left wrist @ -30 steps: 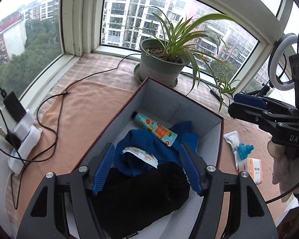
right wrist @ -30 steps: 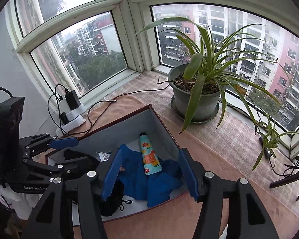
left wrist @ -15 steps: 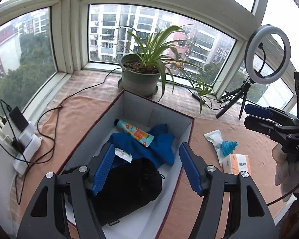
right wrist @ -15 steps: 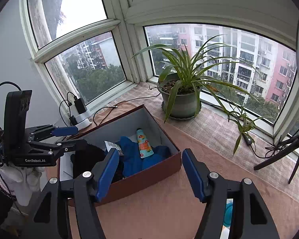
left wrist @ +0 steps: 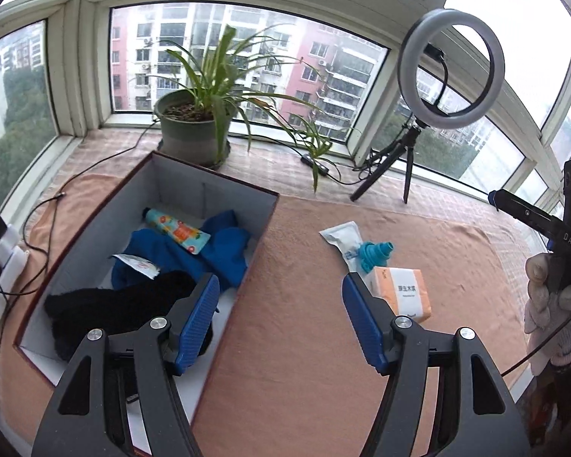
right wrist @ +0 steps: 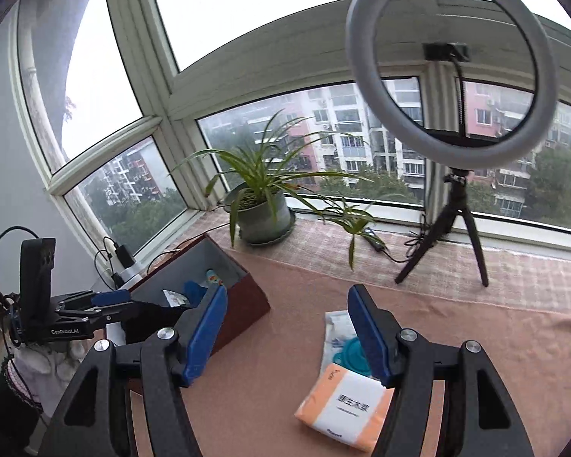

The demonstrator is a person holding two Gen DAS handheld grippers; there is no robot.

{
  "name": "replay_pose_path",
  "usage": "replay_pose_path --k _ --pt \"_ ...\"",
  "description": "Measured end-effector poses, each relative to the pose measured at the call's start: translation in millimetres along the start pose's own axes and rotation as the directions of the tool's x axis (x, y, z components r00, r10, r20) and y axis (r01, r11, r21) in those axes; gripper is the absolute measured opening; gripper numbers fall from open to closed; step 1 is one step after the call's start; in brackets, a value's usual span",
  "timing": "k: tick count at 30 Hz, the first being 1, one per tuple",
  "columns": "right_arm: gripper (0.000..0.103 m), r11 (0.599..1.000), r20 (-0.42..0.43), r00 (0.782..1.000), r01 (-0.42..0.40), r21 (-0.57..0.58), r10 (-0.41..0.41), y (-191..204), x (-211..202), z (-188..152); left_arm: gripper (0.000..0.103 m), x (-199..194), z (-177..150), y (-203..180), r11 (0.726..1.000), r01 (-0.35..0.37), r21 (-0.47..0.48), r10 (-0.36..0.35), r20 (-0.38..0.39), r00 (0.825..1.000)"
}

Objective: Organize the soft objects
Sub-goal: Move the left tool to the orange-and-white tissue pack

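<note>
- The left gripper (left wrist: 279, 320) has its blue-padded jaws spread wide and holds nothing; it hangs over the right wall of the dark red cardboard box (left wrist: 264, 224).
- Inside the box lie a blue cloth (left wrist: 224, 251), a black fuzzy cloth (left wrist: 122, 304), a printed light-blue tube (left wrist: 177, 230) and a small white sachet (left wrist: 137, 264).
- The right gripper (right wrist: 287, 329) is also spread wide and empty, above the orange-and-white tissue pack (right wrist: 346, 407).
- The pack lies on the peach table cover (left wrist: 304, 342), touching a teal silicone piece (left wrist: 373, 253) and a white pouch (left wrist: 342, 234).
</note>
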State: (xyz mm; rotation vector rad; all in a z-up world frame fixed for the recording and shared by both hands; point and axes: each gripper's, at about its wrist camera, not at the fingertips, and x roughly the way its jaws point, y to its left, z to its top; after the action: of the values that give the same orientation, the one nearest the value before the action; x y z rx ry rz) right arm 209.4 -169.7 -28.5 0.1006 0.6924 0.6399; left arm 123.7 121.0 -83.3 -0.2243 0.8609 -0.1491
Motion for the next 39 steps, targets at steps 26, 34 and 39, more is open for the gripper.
replay_pose_path --k 26,34,39 --pt "0.055 0.904 -0.253 0.967 0.072 0.421 0.040 -115.4 41.2 -118.4 0.067 141.5 -42.8 -104.8 0.971 0.240 -0.013 -0.231 -0.318 0.919" --pt "0.044 0.895 -0.299 0.950 0.058 0.442 0.086 -115.0 67.3 -129.0 0.064 155.4 -41.3 -109.0 0.967 0.254 -0.010 -0.242 -0.345 0.907" --pt "0.040 0.896 -0.312 0.945 0.056 0.440 0.094 -114.2 76.8 -129.4 0.056 161.6 -40.1 -112.4 0.966 0.259 0.006 -0.240 -0.354 0.904"
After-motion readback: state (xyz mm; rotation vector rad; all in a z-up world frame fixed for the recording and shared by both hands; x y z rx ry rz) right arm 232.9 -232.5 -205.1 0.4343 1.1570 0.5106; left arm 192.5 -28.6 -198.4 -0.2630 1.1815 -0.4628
